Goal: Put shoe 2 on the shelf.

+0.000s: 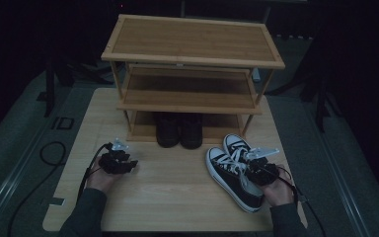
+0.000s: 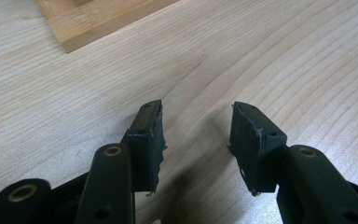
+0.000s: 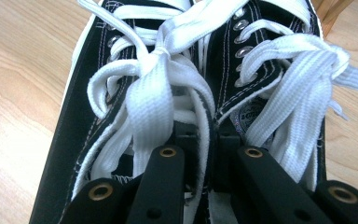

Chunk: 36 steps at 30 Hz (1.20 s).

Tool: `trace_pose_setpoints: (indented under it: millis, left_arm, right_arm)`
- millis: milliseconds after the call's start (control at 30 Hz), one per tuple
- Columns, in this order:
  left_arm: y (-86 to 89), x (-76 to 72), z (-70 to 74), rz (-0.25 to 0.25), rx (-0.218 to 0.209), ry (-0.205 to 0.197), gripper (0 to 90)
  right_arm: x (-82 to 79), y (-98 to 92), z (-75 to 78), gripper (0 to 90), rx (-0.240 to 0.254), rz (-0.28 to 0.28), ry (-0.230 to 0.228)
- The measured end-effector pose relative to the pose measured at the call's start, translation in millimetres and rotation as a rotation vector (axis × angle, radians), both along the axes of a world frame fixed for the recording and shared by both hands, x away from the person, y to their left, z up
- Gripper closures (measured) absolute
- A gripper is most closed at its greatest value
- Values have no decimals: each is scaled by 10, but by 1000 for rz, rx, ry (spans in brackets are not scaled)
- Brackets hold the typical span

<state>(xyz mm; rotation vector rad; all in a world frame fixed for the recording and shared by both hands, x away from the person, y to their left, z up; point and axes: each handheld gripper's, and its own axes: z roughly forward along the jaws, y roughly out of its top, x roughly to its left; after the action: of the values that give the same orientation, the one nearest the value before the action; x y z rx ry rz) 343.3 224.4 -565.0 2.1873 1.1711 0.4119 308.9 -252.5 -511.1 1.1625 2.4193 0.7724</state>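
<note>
A pair of black canvas sneakers (image 1: 228, 174) with white laces and white toe caps lies on the right part of the wooden table (image 1: 168, 202), toes pointing toward the rack. My right gripper (image 1: 257, 167) sits over their heel end. In the right gripper view its jaws (image 3: 209, 135) are shut together, pinching the inner collars of the left sneaker (image 3: 86, 121) and the right sneaker (image 3: 265, 56). My left gripper (image 1: 127, 163) hovers low over bare table at the left, and its jaws (image 2: 198, 135) stand open with nothing between them.
A three-tier bamboo shoe rack (image 1: 192, 42) stands at the back of the table; its base corner (image 2: 98, 18) shows in the left gripper view. A pair of dark shoes (image 1: 180, 129) sits on its bottom shelf. Cables trail off the table's left and right sides.
</note>
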Motion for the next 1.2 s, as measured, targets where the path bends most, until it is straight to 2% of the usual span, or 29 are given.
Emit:
trace_pose_setpoints:
  millis: [333,500,667,867,1200]
  left_arm:
    - [-5,-3,-1,2,1,-1,549]
    - [-7,-3,-1,1,2,-1,549]
    - [-8,-3,-1,2,3,-1,548]
    - [-8,-3,-1,2,3,-1,549]
    - [-7,-3,0,1,3,-1,548]
  right_arm:
    - [27,-72,198,851,8,74,-7]
    - [44,-59,292,851,-11,102,-16]
    - [67,-74,441,850,-14,174,-33]
    - [80,-30,593,850,-14,231,-45]
    - [59,149,850,849,5,362,-49]
